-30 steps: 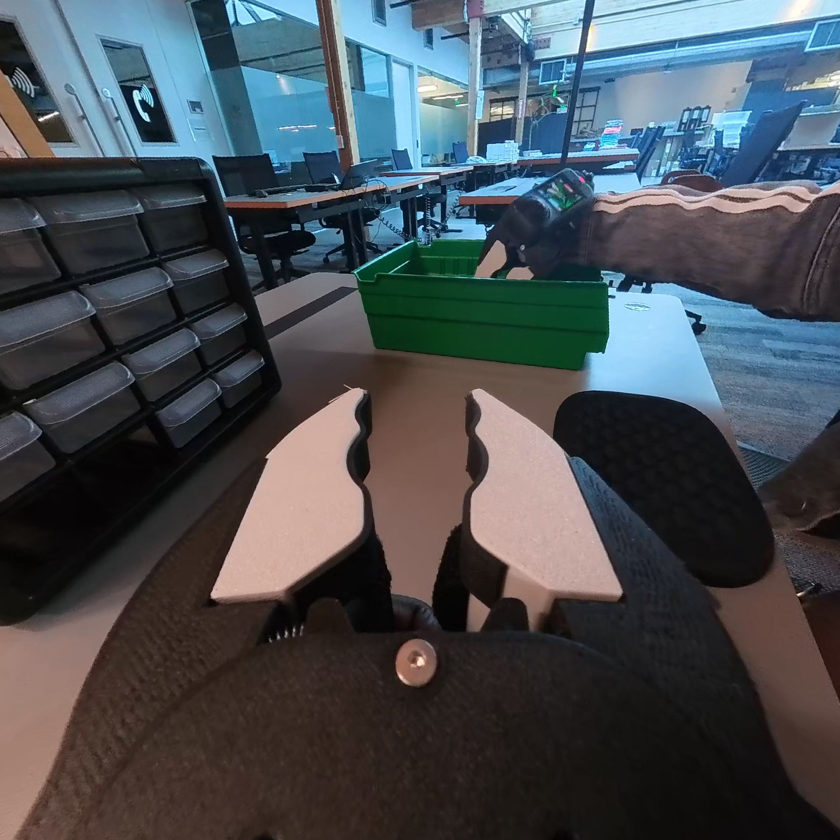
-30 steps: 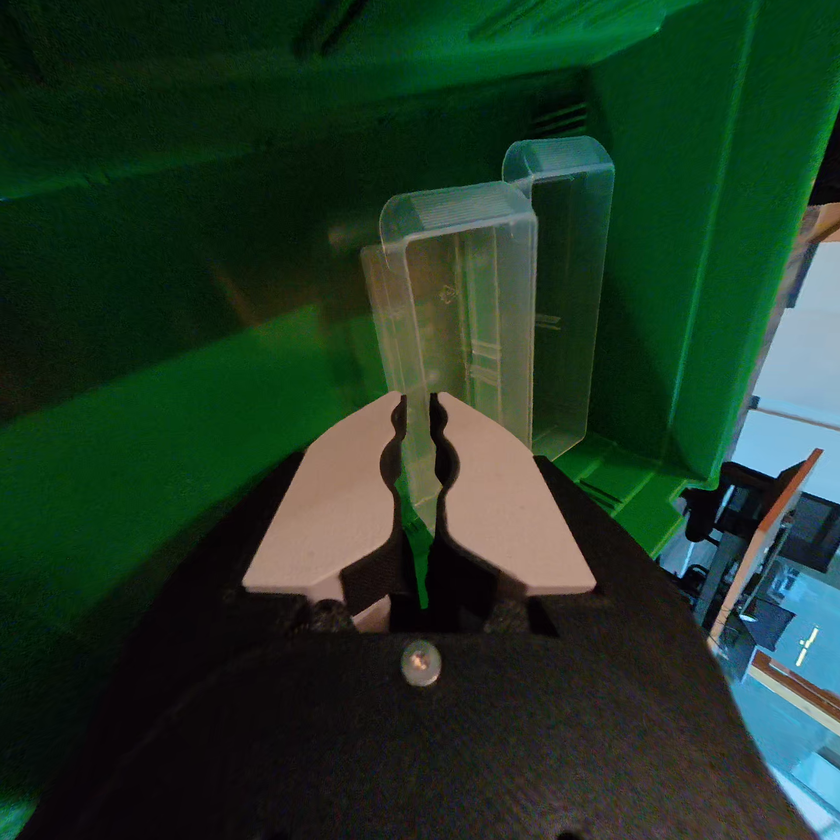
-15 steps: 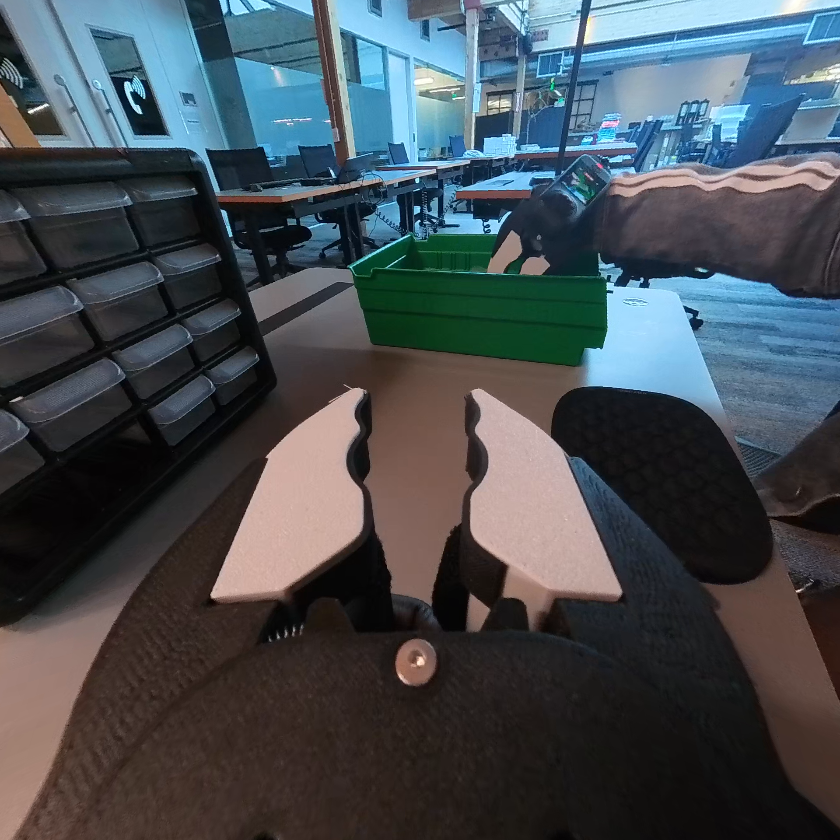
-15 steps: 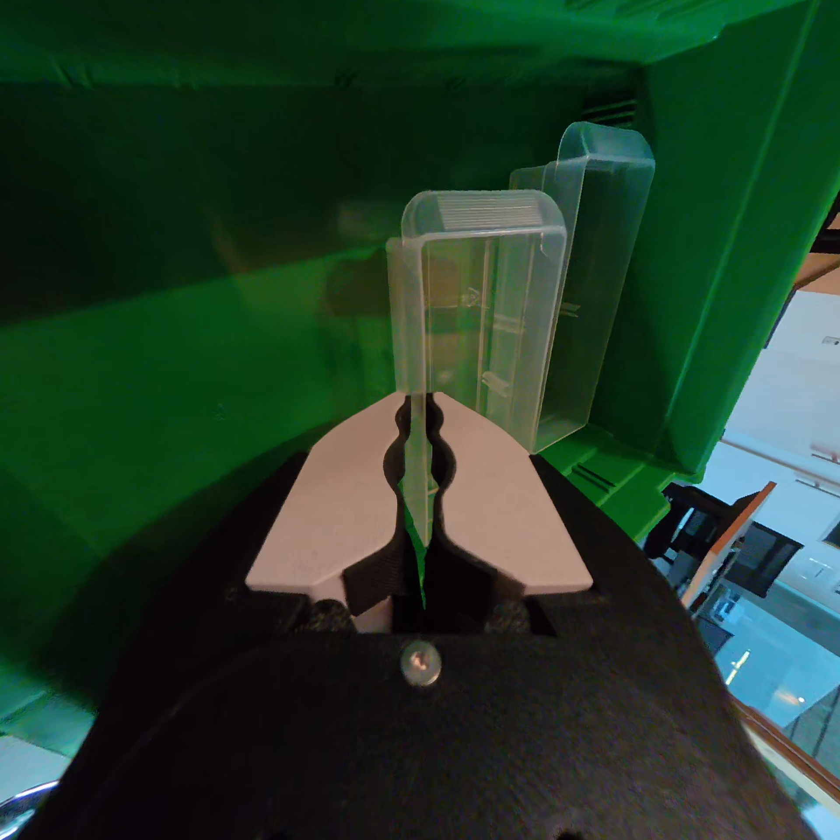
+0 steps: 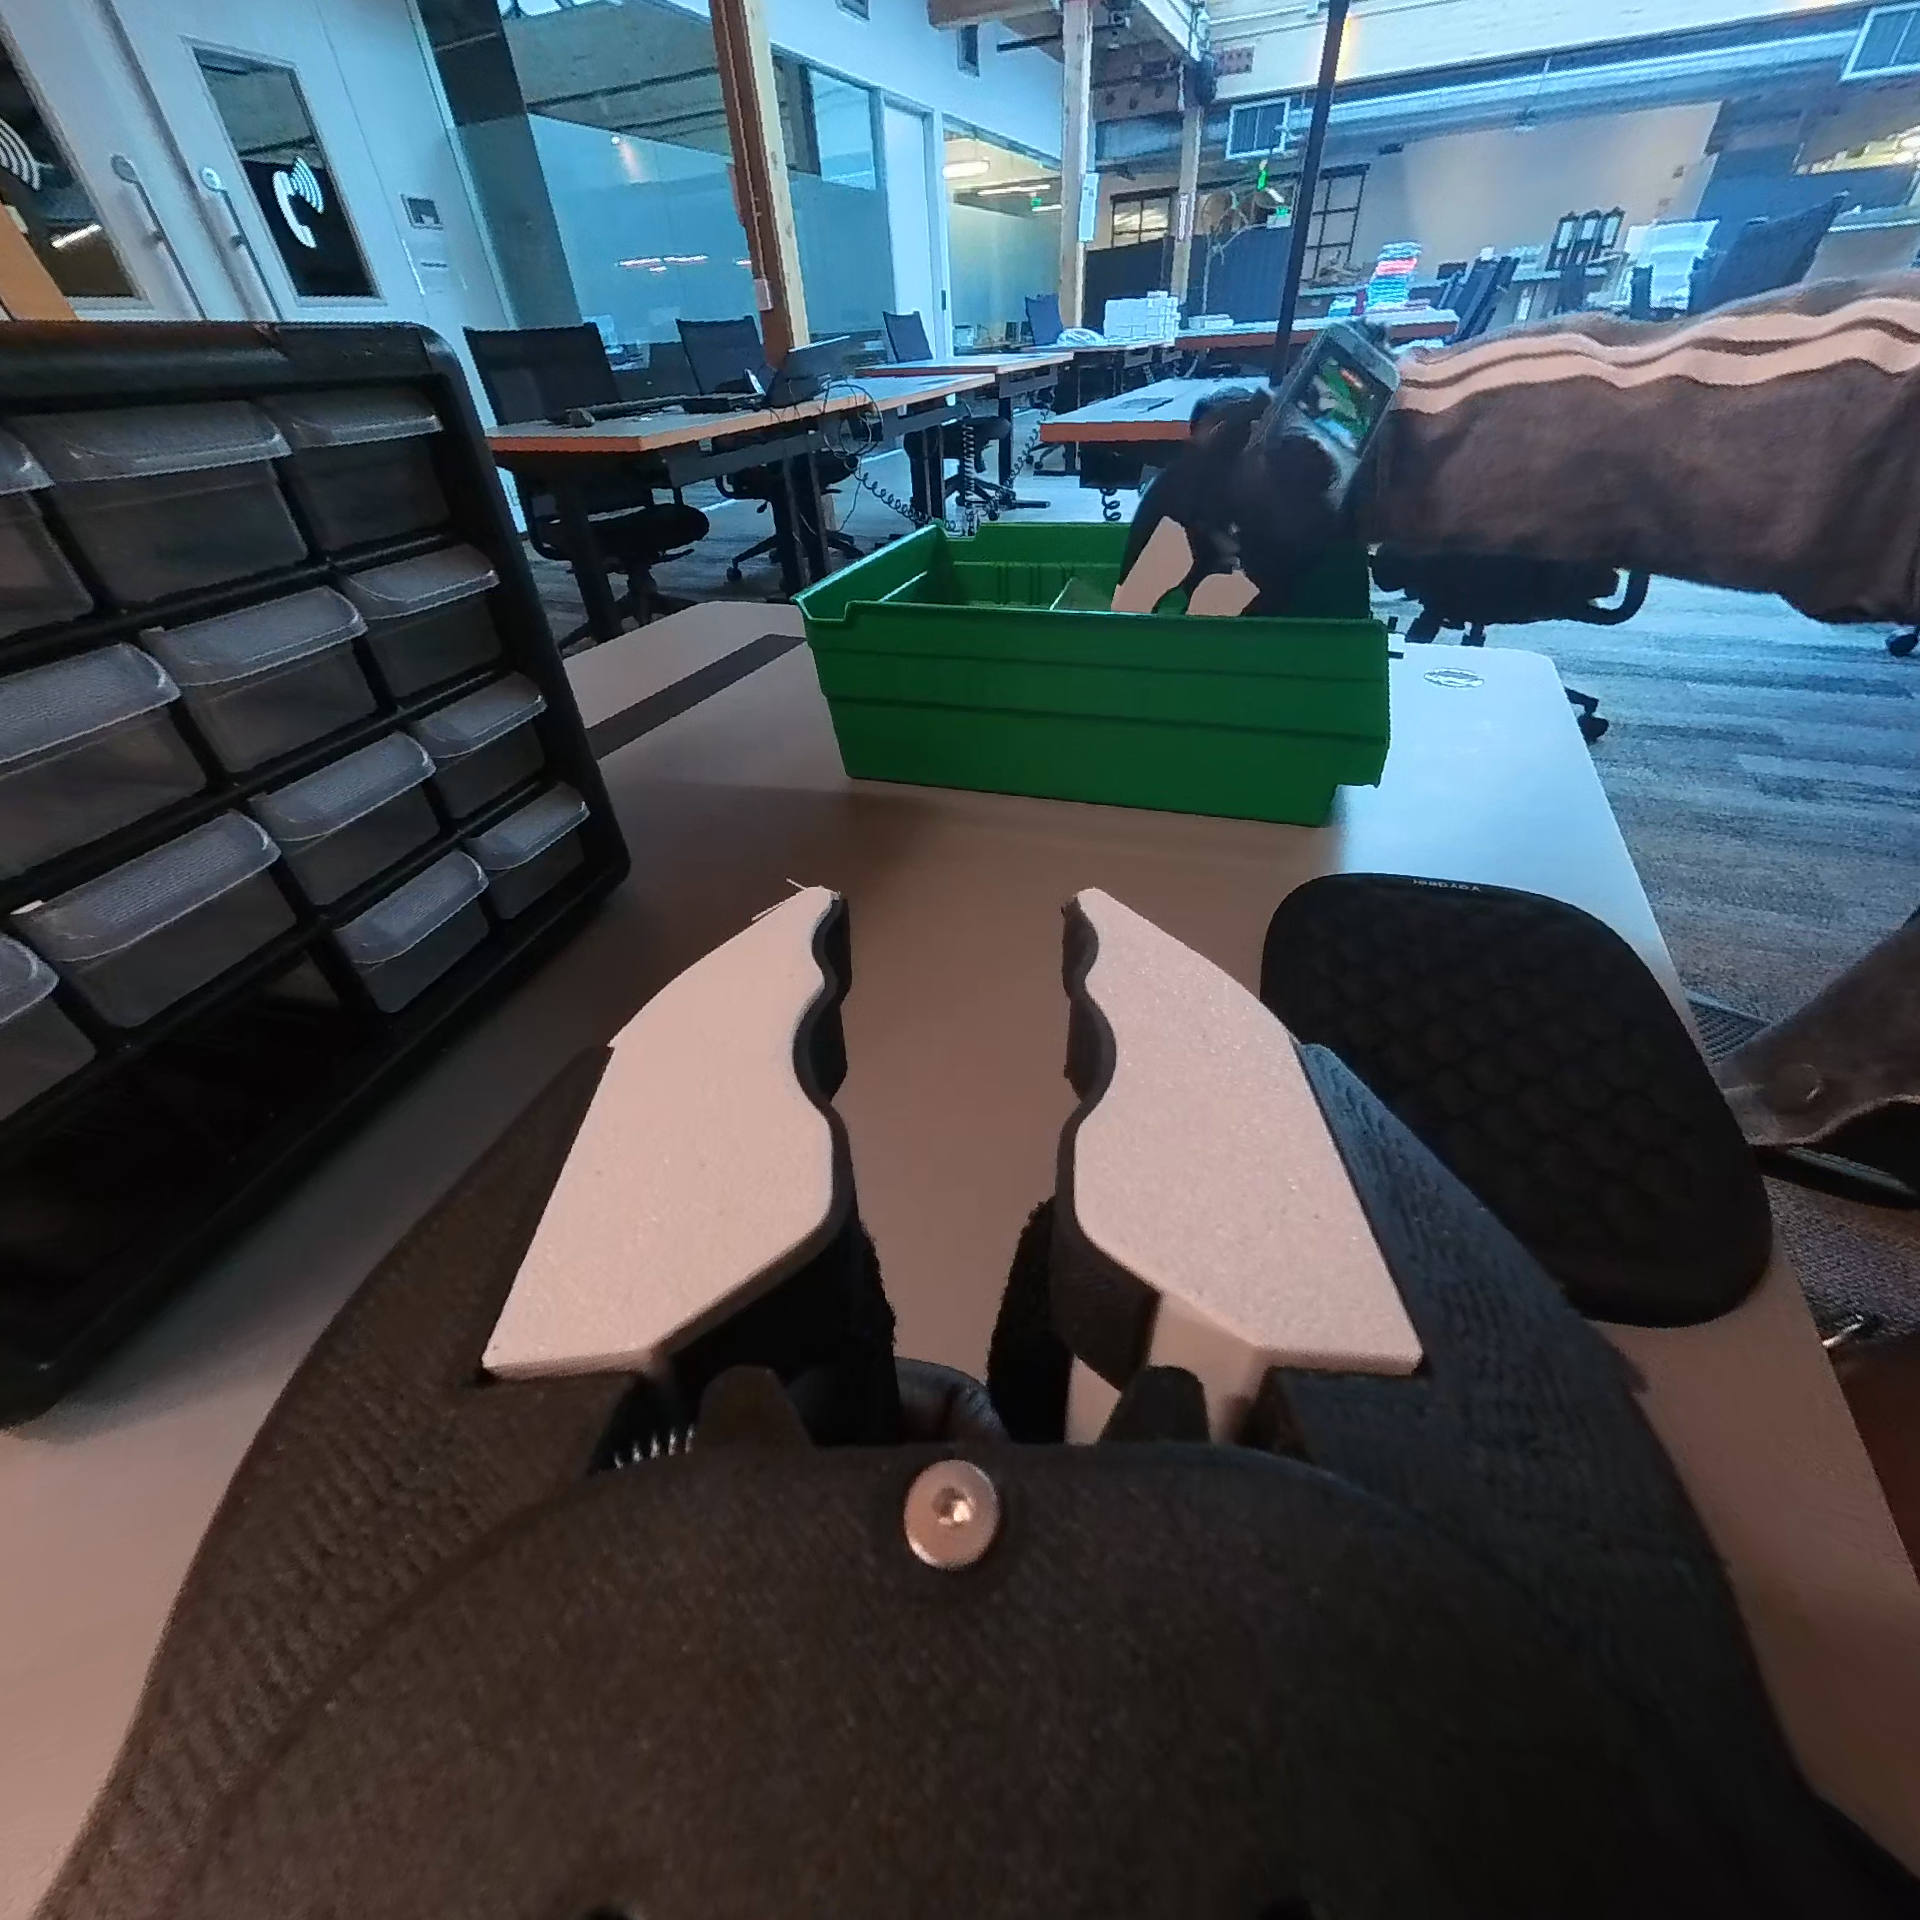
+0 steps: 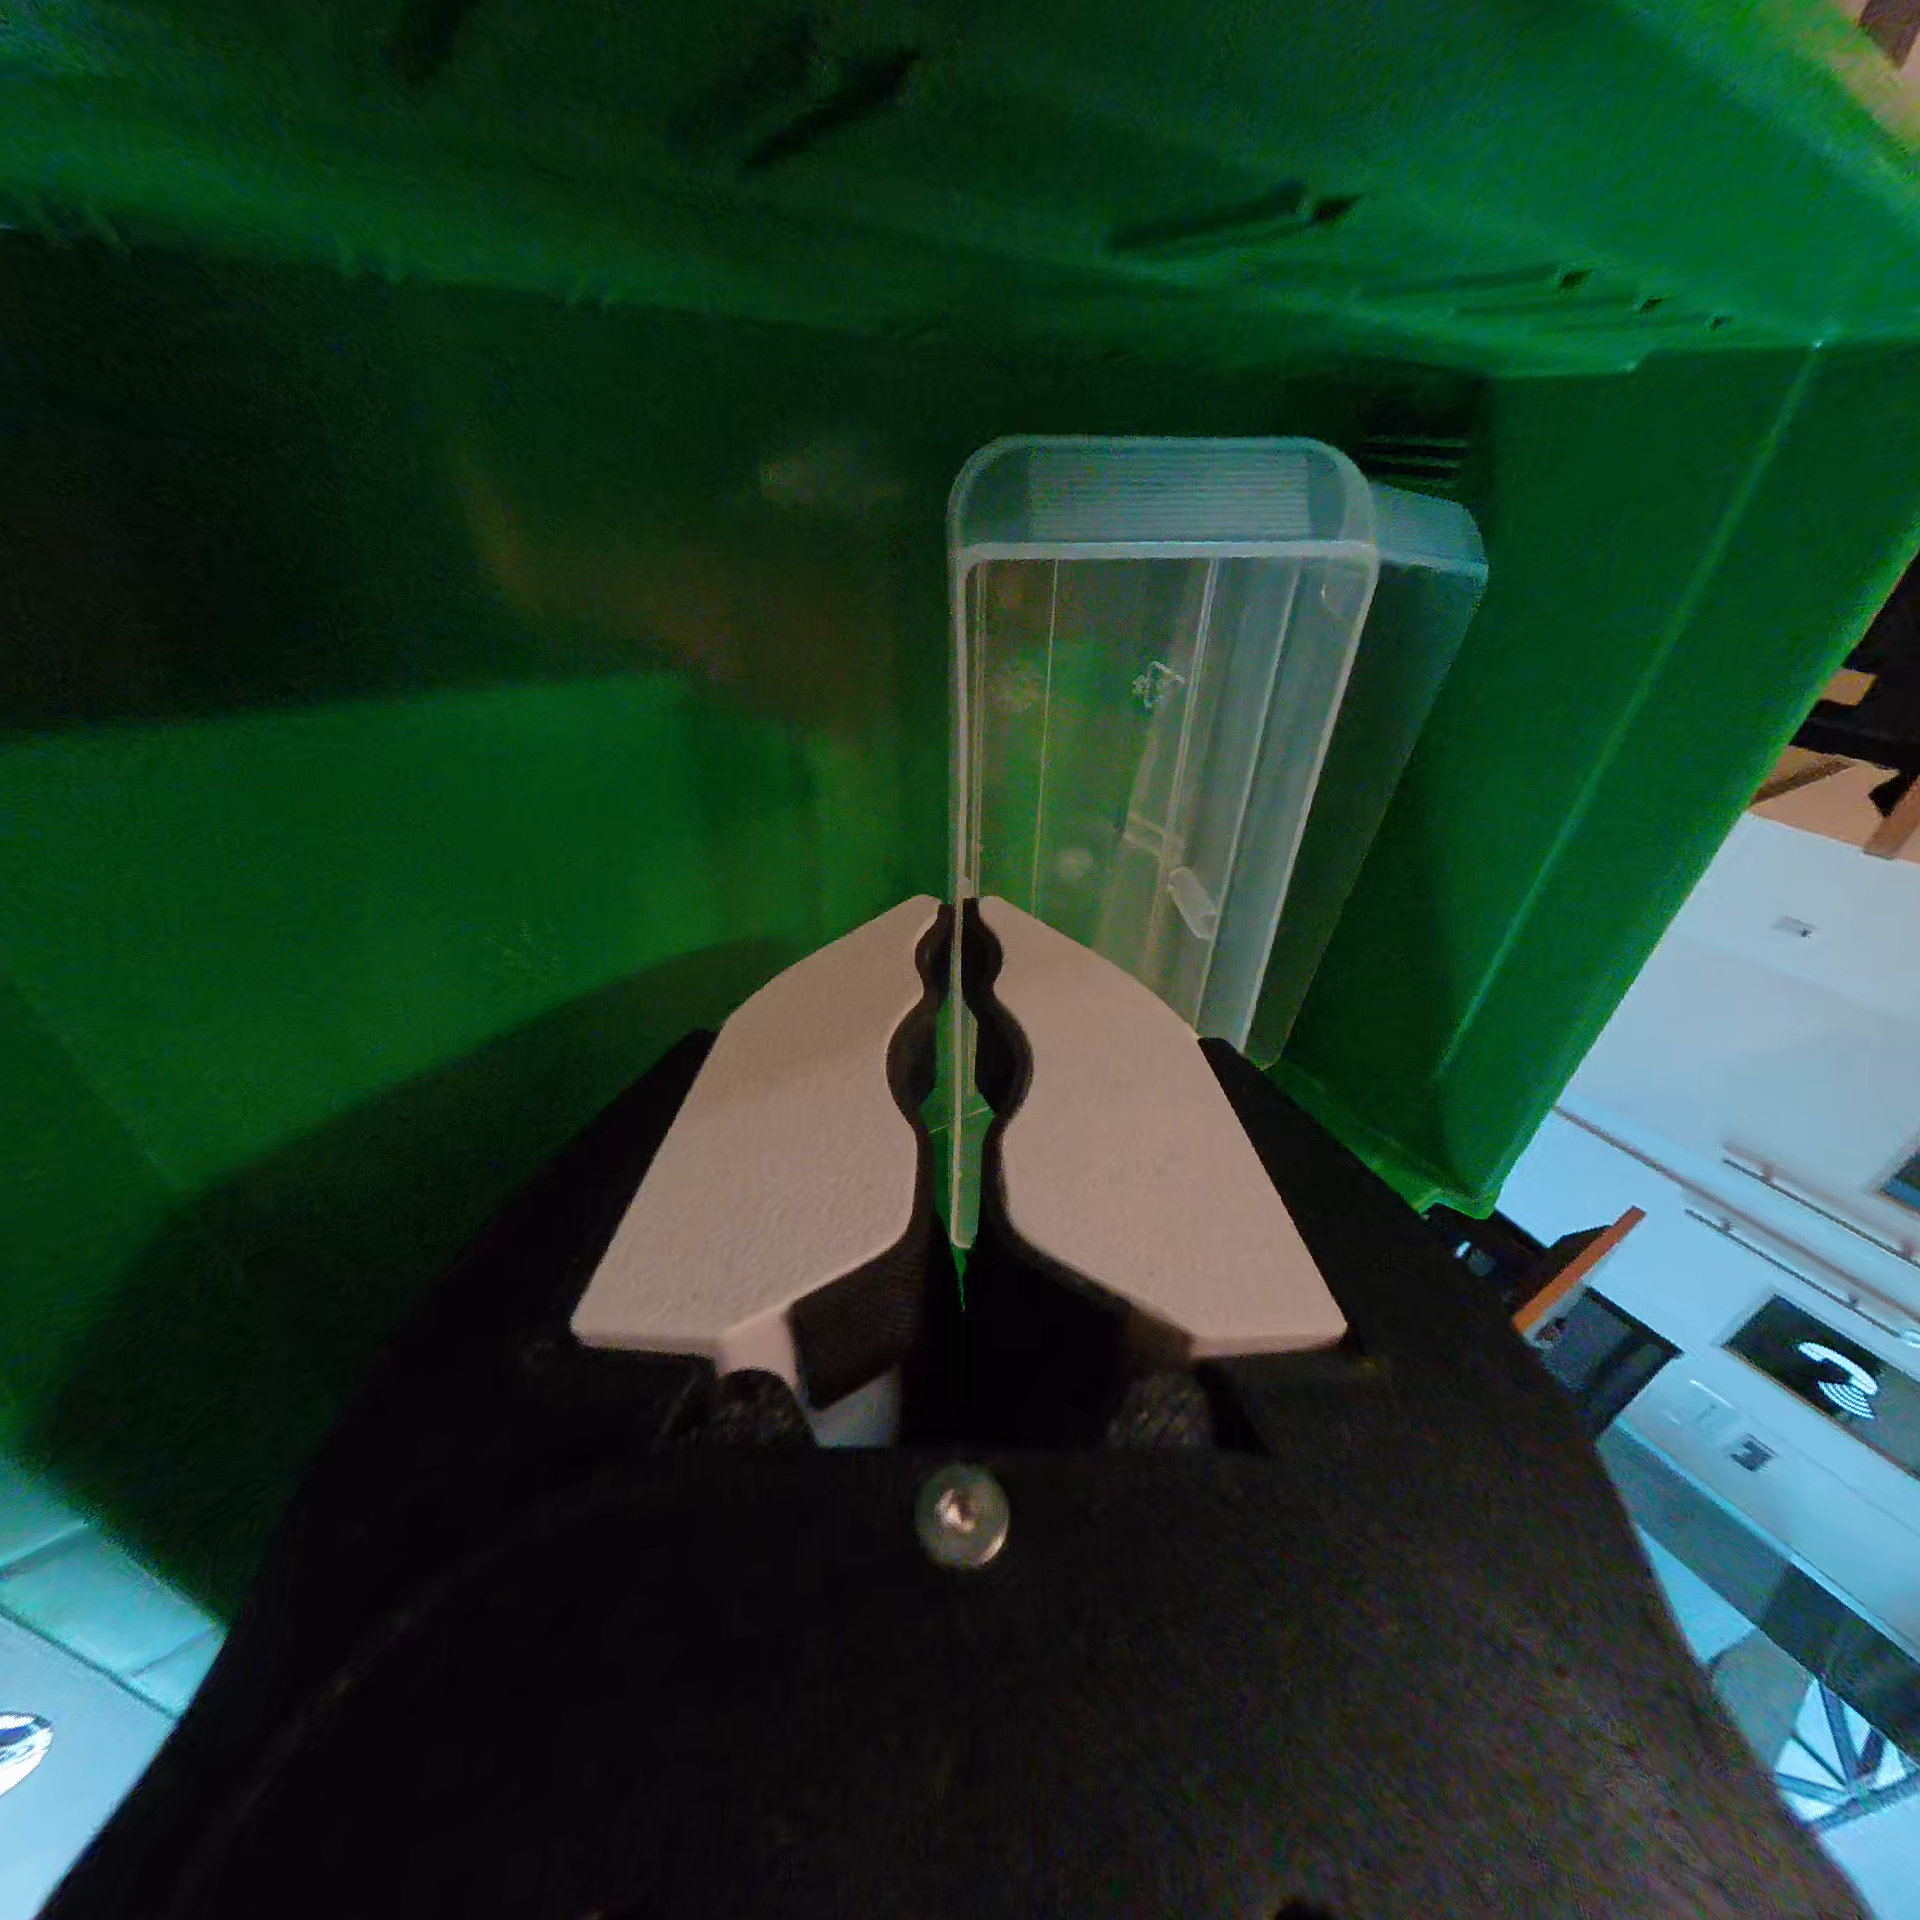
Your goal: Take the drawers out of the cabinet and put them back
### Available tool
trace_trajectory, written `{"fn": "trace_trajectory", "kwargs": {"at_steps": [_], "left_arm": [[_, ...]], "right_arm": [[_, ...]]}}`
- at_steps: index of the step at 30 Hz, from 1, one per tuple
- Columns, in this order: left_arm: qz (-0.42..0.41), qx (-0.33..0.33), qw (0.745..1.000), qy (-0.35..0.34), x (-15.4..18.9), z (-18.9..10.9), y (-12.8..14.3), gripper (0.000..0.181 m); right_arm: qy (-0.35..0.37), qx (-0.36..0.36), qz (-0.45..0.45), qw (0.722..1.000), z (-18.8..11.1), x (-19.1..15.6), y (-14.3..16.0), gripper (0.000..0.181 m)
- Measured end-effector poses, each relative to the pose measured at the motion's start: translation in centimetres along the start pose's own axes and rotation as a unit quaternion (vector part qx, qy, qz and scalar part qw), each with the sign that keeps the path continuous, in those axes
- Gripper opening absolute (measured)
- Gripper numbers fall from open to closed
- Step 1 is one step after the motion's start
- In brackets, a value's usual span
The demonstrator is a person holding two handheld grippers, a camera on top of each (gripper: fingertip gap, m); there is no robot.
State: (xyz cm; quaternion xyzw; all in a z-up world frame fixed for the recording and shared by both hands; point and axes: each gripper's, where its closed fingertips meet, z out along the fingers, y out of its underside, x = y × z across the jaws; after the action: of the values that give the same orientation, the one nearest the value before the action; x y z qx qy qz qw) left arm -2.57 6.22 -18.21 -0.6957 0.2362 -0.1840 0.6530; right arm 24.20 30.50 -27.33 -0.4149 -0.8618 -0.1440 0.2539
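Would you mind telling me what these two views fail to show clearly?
- Left wrist view: the green bin front wall hides the clear drawer.
- Right wrist view: that drawer covers most of the second drawer behind it.
- Left wrist view: the left edge cuts off the cabinet.

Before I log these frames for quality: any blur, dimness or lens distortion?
Left wrist view: sharp and evenly lit, with fisheye bending at the cabinet. Right wrist view: dim inside the green bin, its walls smeared, but the clear drawer stays crisp.
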Motion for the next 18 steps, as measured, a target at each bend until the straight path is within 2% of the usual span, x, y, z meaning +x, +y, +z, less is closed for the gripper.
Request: {"fn": "trace_trajectory", "kwargs": {"at_steps": [7,18], "left_arm": [[0.000,0.000,1.000,-0.001,-0.09,-0.05,0.00,0.039],[0.002,-0.001,1.000,-0.002,-0.12,-0.05,0.05,0.039]], "right_arm": [[-0.033,-0.011,0.008,0.999,0.24,-0.18,0.48,0.005],[0.000,0.000,0.063,0.998,0.07,0.64,1.11,0.014]]}}
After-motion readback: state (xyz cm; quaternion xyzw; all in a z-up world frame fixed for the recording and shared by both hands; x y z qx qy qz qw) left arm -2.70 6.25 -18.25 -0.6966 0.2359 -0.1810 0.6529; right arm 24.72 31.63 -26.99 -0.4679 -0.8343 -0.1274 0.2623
